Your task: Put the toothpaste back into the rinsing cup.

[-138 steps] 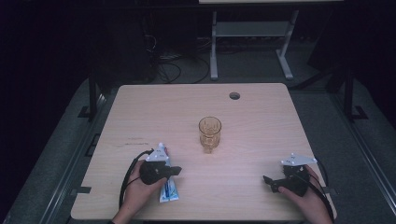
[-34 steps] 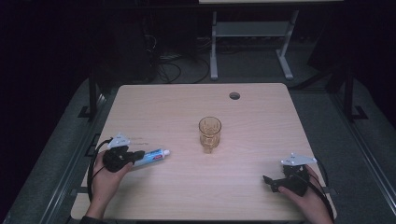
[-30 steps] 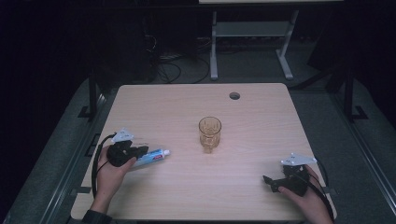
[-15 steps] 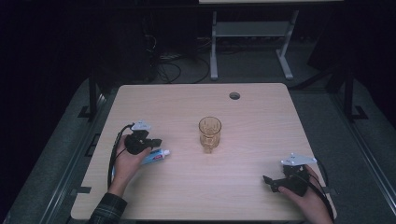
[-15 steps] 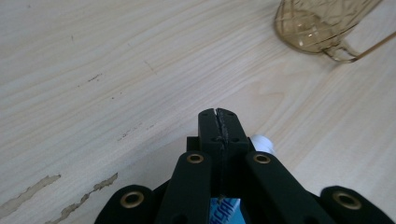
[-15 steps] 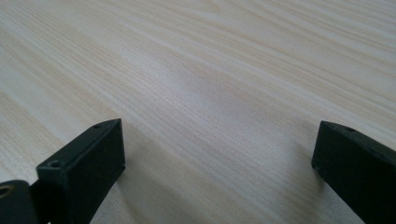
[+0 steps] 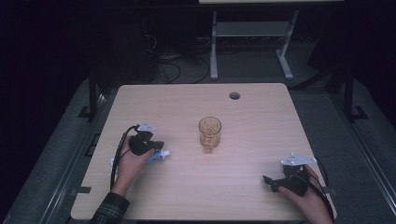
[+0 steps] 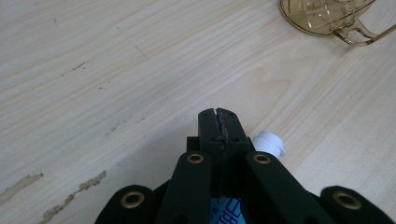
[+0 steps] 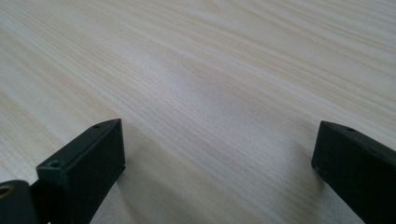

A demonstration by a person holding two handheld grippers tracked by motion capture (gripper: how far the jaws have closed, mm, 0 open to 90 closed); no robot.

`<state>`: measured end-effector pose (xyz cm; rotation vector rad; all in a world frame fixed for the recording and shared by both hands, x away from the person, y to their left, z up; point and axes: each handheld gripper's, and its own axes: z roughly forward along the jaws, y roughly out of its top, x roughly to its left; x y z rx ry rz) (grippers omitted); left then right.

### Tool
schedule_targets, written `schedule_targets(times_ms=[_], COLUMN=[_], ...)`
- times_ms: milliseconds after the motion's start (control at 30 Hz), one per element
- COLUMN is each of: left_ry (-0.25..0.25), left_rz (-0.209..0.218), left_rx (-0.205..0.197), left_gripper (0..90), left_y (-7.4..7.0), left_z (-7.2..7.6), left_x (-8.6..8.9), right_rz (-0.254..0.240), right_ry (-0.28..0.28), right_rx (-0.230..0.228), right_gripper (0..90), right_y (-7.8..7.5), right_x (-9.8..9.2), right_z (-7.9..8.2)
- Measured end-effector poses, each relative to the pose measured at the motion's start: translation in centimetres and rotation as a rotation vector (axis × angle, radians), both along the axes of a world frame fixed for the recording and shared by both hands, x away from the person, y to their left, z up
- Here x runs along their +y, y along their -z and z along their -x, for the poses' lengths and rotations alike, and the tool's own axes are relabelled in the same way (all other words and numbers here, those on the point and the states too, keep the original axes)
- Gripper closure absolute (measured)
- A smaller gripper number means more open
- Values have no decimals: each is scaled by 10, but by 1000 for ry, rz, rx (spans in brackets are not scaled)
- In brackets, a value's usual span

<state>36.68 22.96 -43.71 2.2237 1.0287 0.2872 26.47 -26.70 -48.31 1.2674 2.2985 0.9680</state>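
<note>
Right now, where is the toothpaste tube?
High view: the toothpaste tube sits left of the amber glass, gripped in the left hand-held gripper, cap toward the glass.

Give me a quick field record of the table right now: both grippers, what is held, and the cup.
left gripper: jaws shut on toothpaste tube
tube cap: white, points toward the cup
amber cup: upright at table centre, apart from the tube
right gripper: jaws open, nothing between them, low over the table

The see-through amber plastic cup (image 7: 209,133) stands alone in the middle of the light wooden table (image 7: 261,116). Bare wood lies all around it, wide at the far side and the right.
</note>
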Motion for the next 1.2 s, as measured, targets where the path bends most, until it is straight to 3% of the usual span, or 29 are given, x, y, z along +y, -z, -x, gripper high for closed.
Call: schedule_targets(times_ms=[433,633,1200], left_ry=[42,52,61], left_rz=[-42,-56,-41], left_rx=[32,51,66], left_gripper=[900,900,900], left_y=[1,3,4], left_z=[19,35,71], left_x=[-12,-11,2], right_rz=[0,0,0], right_ry=[-1,-1,-1], right_rx=[0,0,1], right_gripper=[18,18,18], right_y=[0,0,0], right_x=[0,0,0], right_z=[0,0,0])
